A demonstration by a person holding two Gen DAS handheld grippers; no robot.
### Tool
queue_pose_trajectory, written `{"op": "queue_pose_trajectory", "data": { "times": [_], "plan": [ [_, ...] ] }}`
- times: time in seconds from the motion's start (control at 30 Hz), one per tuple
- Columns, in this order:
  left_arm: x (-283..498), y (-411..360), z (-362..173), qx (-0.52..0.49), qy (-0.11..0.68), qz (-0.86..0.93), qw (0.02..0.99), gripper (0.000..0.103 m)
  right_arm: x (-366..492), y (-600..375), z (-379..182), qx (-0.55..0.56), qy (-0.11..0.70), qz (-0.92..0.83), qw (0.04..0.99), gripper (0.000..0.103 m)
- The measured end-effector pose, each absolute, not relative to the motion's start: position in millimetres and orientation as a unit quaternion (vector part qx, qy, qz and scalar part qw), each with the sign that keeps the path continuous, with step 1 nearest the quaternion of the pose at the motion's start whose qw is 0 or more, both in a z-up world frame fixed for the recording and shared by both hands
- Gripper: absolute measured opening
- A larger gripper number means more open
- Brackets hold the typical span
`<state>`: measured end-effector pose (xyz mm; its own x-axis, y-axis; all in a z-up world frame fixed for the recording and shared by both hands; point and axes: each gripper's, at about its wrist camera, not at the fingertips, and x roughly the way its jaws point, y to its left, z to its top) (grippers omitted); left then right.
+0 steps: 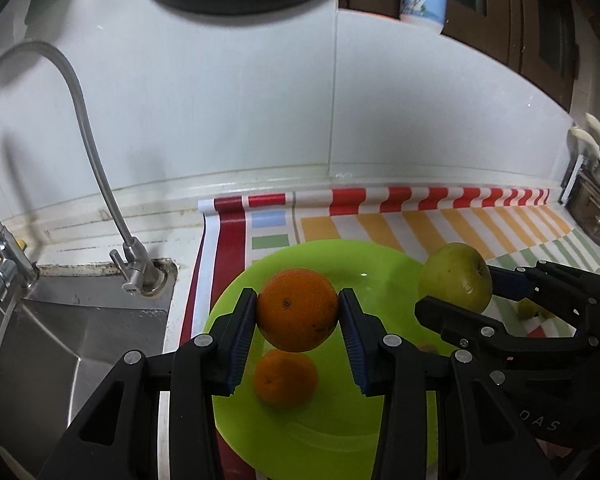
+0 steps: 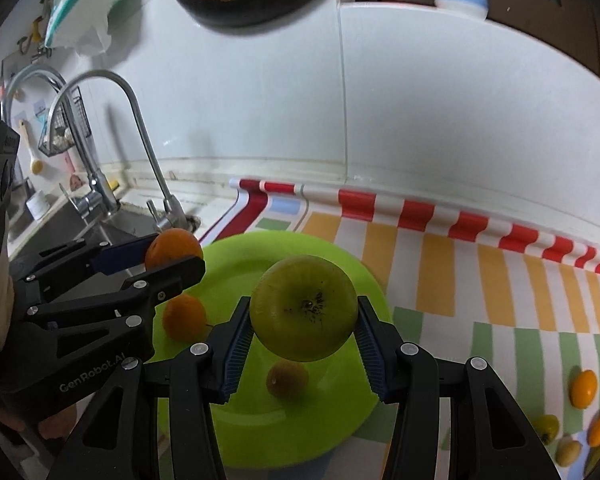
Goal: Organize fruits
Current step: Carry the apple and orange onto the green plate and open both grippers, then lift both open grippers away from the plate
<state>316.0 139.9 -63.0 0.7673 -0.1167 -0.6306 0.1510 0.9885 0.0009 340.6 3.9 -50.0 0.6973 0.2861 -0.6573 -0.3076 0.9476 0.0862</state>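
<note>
My left gripper (image 1: 298, 310) is shut on an orange (image 1: 297, 309) and holds it above a lime green plate (image 1: 380, 276). A second orange (image 1: 285, 378) lies on the plate below it. My right gripper (image 2: 304, 318) is shut on a green apple (image 2: 304, 314) above the same plate (image 2: 340, 256), with its faint reflection underneath. In the right wrist view the left gripper (image 2: 172, 258) holds its orange (image 2: 172, 250) at the plate's left edge, and the plate's orange (image 2: 184, 316) lies below. The right gripper (image 1: 456, 292) with the apple (image 1: 456, 276) shows at the plate's right.
A striped cloth (image 2: 480, 280) covers the counter. Several small yellow and orange fruits (image 2: 584, 388) lie on it at the right. A steel sink (image 1: 60, 340) with a curved faucet (image 1: 88, 140) is to the left. A white tiled wall stands behind.
</note>
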Motion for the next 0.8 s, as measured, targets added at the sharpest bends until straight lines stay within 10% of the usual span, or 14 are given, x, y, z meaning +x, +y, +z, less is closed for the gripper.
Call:
{"op": "queue_pose_trajectory", "data": {
  "times": [0.8],
  "plan": [
    [292.2,141.3,-46.1,0.036,0.315,-0.043,0.947,0.060,326.0,-8.3,-37.1,-0.018,0.318,0.120,0.940,0.068]
  ]
}}
